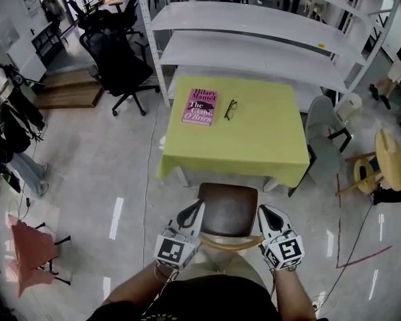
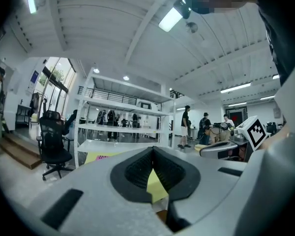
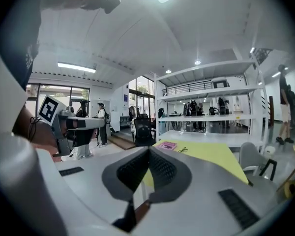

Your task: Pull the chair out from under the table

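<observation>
Closest to the lens, the person's forearms are reaching forward toward the table, each hand carrying a tool. Both tools are pointing at the table's near edge, the left tool and the right tool flanking the chair.

That chair is standing on the near side of the table. Its brown seat is showing in full, its front edge lying just at the hanging edge of the yellow cloth. Its curved tan backrest is facing away from the table and running from one tool to the other.

Seen from the left gripper view, the left tool's ribbed pads are closing to a thin wedge, their tips meeting. A sliver of brown wood is sitting low between them, so the tool appears to be clamping the backrest's end. The right tool is showing the same in its own view: tips together, with a brown strip caught low in the slit.

On the table's far half a pink book is lying flat, with a pair of glasses just beside it. White shelving is standing behind the table. A black office chair is sitting off the table's far left corner, and a grey chair is standing at its right side.
</observation>
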